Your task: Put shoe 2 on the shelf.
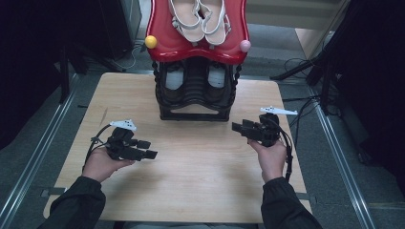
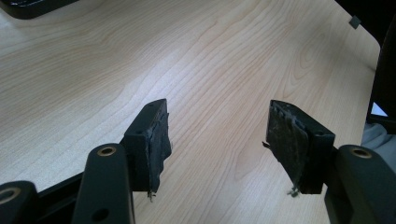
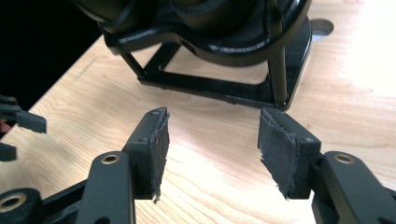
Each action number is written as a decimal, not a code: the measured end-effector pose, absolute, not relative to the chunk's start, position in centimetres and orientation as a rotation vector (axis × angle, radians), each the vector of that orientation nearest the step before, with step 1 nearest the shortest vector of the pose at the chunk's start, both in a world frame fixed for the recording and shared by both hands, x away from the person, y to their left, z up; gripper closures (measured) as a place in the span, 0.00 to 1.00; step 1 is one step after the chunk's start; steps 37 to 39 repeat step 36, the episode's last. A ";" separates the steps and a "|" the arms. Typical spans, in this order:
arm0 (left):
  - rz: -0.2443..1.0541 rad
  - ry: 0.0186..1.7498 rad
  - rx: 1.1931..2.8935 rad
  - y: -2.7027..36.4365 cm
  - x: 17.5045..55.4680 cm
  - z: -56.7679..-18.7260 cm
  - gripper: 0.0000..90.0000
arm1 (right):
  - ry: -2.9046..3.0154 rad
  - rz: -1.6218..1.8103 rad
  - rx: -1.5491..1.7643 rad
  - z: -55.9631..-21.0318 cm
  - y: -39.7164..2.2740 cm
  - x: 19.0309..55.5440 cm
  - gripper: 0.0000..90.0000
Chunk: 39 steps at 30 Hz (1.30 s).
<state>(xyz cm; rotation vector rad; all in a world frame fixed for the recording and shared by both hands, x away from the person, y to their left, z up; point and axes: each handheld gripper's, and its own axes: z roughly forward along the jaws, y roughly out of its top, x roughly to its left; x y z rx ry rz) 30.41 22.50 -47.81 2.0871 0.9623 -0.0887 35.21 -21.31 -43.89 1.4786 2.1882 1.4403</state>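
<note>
A shoe rack (image 1: 196, 102) stands at the back middle of the wooden table (image 1: 191, 186). Its red top shelf (image 1: 162, 28) carries a pair of white sandals (image 1: 198, 19). The black lower tier holds a pair of dark shoes (image 1: 174, 78). My left gripper (image 1: 147, 148) is held low over the table's left side, open and empty, its jaws (image 2: 218, 107) over bare wood. At the right, my right gripper (image 1: 239, 129) points left toward the rack's base (image 3: 224, 88), open with nothing between its pads (image 3: 213, 114).
A yellow ball (image 1: 151, 41) and a pink ball (image 1: 245, 46) cap the red shelf's front corners. Cables trail from both grippers. Dark stands and wires (image 1: 305, 67) surround the table on the floor. In the right gripper view the left gripper (image 3: 18, 123) shows at the left edge.
</note>
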 end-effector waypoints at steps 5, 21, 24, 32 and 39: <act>-0.092 0.959 2.088 22.5 30.4 -47.8 0.43 | 2.202 1.435 1.481 -45.1 -21.2 34.8 0.49; -0.092 0.952 2.090 22.2 30.3 -47.7 0.41 | 2.297 1.411 1.395 -47.1 -18.9 33.6 0.48; -0.093 0.951 2.087 22.1 30.3 -47.8 0.40 | 2.311 1.408 1.387 -47.2 -18.8 33.6 0.48; -0.091 0.948 2.083 21.9 30.3 -47.8 0.35 | 2.325 1.402 1.386 -47.3 -18.7 33.6 0.47; -0.104 0.925 2.107 21.1 30.4 -48.4 0.29 | 2.370 1.377 1.359 -47.7 -18.3 33.7 0.43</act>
